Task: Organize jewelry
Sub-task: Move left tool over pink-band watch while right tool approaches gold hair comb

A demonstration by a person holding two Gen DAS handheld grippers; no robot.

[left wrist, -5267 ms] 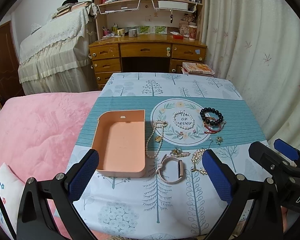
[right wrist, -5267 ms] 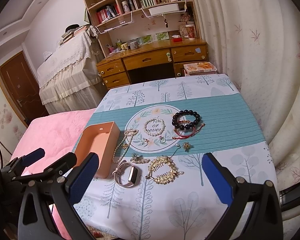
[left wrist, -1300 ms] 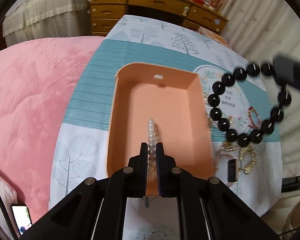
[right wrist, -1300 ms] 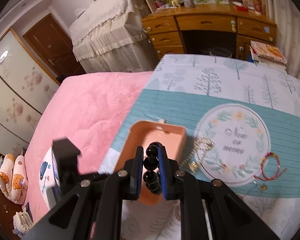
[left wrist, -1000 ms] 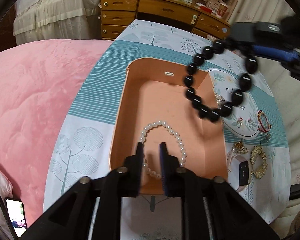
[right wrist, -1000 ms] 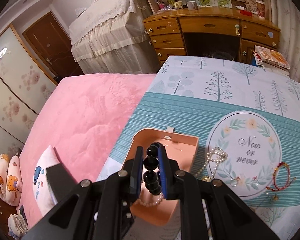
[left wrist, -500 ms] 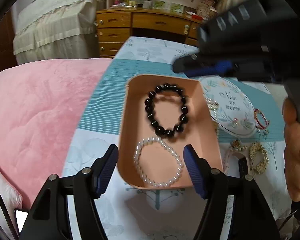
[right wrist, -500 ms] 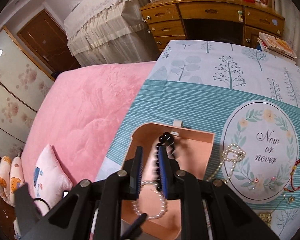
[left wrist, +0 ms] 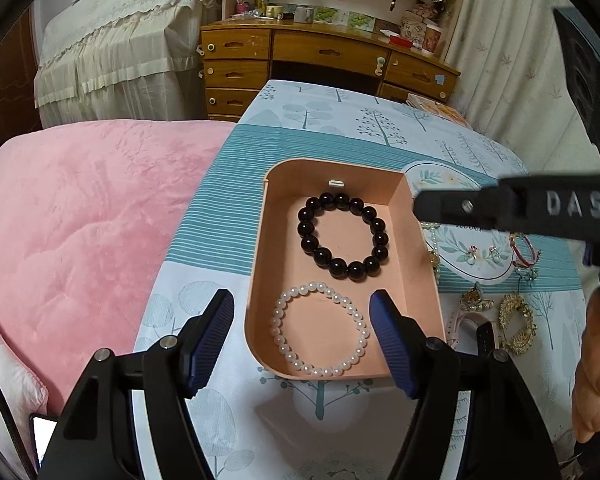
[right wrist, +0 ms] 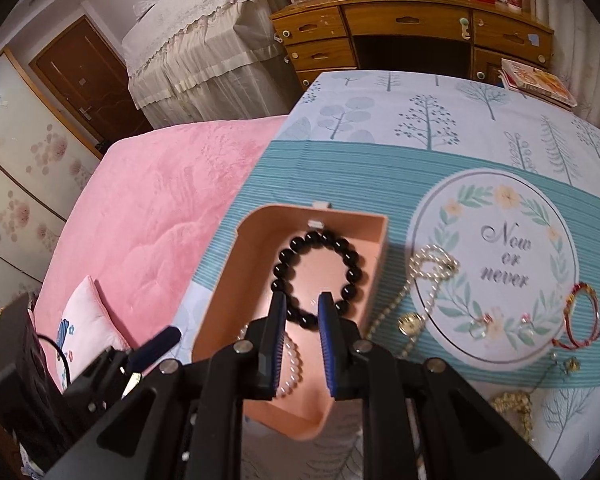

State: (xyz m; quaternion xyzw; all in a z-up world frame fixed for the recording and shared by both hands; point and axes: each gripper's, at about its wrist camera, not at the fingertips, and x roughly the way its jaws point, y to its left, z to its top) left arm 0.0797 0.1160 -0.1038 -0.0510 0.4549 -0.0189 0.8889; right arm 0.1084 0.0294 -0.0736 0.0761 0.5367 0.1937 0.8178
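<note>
A peach tray lies on the tree-print tablecloth. In it lie a black bead bracelet at the far end and a white pearl bracelet at the near end. My left gripper is open and empty, its fingers either side of the tray's near end. My right gripper is open a little and empty, above the tray near the black bracelet. Its body crosses the left wrist view.
Loose jewelry lies right of the tray: a pearl necklace, a red cord bracelet, two earrings, gold pieces and a watch. A pink blanket is to the left. A wooden desk stands behind.
The black bracelet left my right gripper and now lies in the tray; the right gripper opened a little and pulled back. My left gripper opened wider and backed away from the pearl bracelet.
</note>
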